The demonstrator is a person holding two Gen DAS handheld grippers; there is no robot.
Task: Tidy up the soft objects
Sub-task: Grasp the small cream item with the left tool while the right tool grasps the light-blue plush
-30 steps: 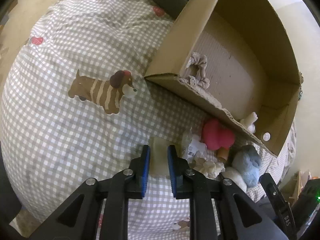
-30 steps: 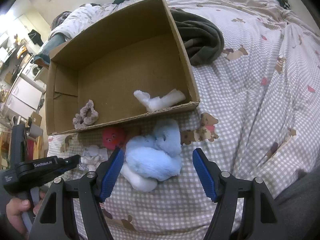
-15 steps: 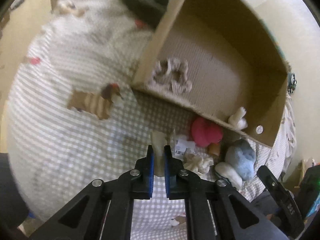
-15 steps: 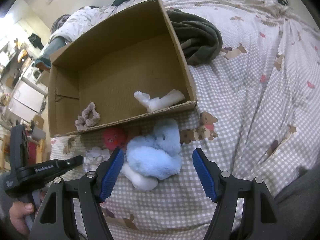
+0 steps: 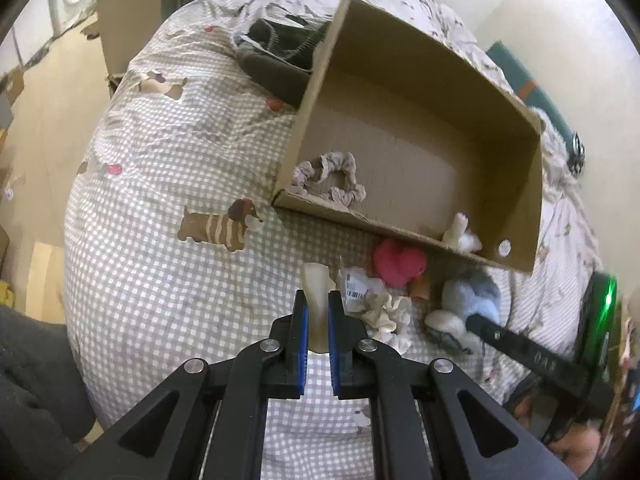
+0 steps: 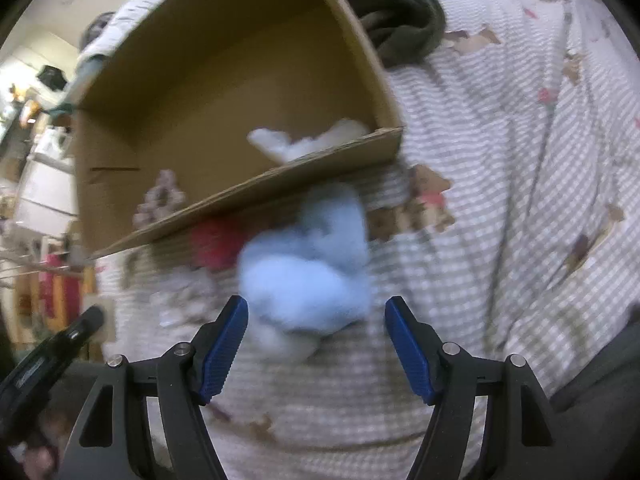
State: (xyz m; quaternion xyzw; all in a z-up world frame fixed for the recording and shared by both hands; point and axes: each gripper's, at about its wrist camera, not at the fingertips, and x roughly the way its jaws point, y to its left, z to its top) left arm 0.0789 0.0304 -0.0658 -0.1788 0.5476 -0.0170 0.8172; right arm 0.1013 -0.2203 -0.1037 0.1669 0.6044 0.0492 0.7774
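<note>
A bed under a gingham duvet [image 5: 160,280] printed with dachshunds carries everything. On it lies an open cardboard box [image 5: 400,128]; inside, a beige scrunchie [image 5: 328,178] sits by the box's near wall at one end and a white fluffy piece [image 5: 462,232] at the other. Just outside that near wall lie a blue plush toy [image 6: 308,264], a pink plush [image 5: 398,262], a cream scrunchie [image 5: 384,314] and a crumpled label [image 5: 356,282]. The right gripper [image 6: 316,344] hangs wide open over the blue plush, pads apart from it. The left gripper [image 5: 318,332] is clamped on a pale cream soft piece [image 5: 316,284], beside the label
</note>
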